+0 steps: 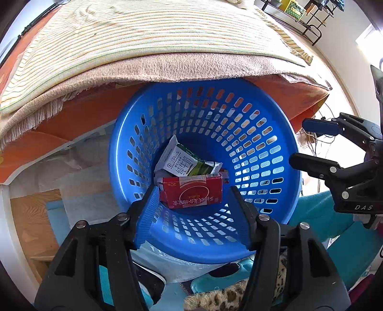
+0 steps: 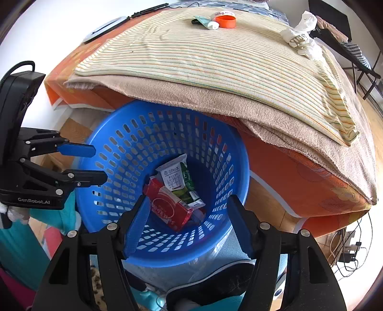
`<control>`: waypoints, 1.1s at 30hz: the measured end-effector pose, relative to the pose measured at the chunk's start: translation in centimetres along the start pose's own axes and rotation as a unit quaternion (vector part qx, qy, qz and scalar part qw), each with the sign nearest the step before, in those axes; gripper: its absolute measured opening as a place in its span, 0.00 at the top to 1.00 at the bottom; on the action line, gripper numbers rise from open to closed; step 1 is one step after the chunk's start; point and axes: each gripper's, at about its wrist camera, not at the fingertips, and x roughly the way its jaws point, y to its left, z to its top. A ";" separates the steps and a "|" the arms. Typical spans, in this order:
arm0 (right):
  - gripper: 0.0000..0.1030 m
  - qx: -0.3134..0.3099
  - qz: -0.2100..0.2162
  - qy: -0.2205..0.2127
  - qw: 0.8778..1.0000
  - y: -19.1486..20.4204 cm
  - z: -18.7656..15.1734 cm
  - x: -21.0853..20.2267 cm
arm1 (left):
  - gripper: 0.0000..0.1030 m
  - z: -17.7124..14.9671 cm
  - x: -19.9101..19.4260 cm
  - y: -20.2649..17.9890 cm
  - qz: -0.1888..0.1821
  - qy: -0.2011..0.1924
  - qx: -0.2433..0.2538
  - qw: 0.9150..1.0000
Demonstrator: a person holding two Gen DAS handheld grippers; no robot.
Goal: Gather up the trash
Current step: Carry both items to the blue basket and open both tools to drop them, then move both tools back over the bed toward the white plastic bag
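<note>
Inside 1 blue basket (image 1: 124, 153) lie 2 cartons (image 1: 191, 193).

Basket (image 2: 165, 251) below the table edge, trash inside.
We note a milk carton (image 2: 173, 178) and a flat box (image 2: 167, 210) in its bottom, the box nearer us, touching. On the striped cloth (image 2: 203, 64) behind: a tube (image 2: 207, 22) just beside a tape roll (image 2: 225, 21), crumpled bag (image 2: 301, 36) well right.

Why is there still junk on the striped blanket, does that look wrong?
Yes. A crumpled white wrapper, an orange ring and a small tube lie on the striped blanket, outside the blue basket holding the milk carton and red box. Both tools, left and right, are open and empty.
</note>
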 end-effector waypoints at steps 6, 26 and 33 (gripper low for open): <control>0.34 0.002 -0.020 -0.002 1.000 -0.1 0.3 -0.3 | 0.41 0.2 -0.1 0.1 0.001 -0.003 -0.003 1.000; 0.33 0.080 -0.031 -0.060 0.995 -4.3 3.7 -3.7 | 0.41 5.8 -3.2 1.2 0.000 -0.047 -0.024 0.999; 0.33 0.120 -0.036 -0.104 0.987 -7.4 6.0 -5.2 | 0.41 10.1 -5.1 1.2 0.018 -0.086 -0.005 0.996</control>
